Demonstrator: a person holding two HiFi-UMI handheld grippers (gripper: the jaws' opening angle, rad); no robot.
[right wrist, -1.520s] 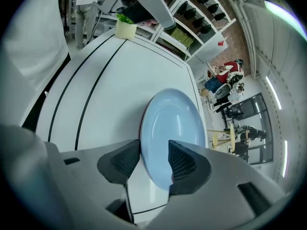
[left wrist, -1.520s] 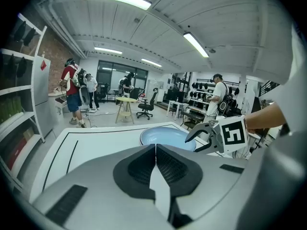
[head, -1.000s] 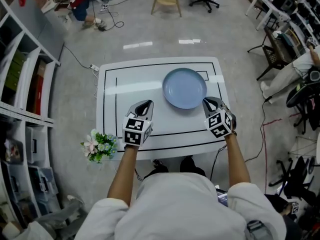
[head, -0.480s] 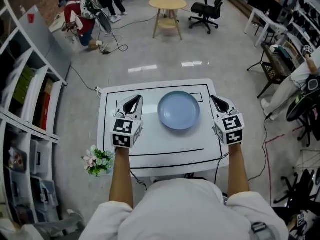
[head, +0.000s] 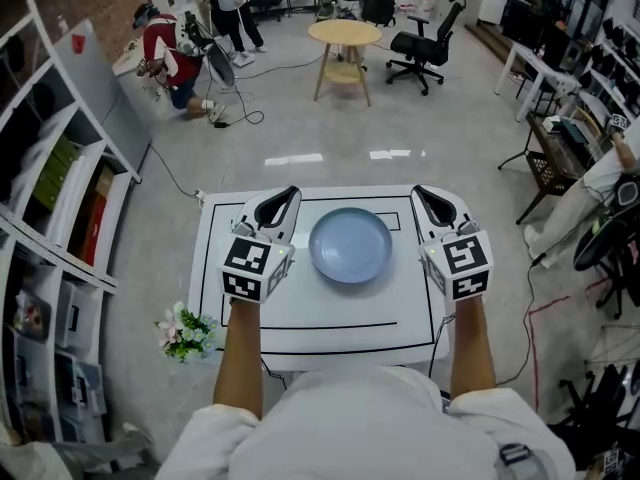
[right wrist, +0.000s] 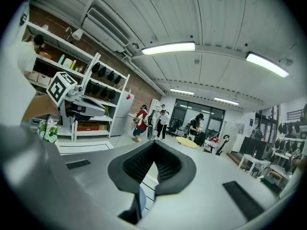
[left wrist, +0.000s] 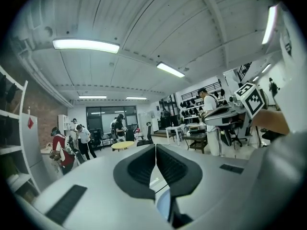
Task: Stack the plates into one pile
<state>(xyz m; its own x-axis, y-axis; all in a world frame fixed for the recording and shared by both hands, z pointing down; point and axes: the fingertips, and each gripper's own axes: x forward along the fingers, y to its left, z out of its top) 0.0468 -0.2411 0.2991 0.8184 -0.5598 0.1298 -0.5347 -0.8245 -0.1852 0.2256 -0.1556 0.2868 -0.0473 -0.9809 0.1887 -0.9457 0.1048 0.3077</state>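
Left tongs and right tongs are both closed and empty, raised on either side of the blue plate, touching nothing. The plate sits mid white tabletop; I see only this one pile and can't tell how many plates it holds, so stacking looks done to me. Best move: pull both straight back, wide of the rim, no nudging.
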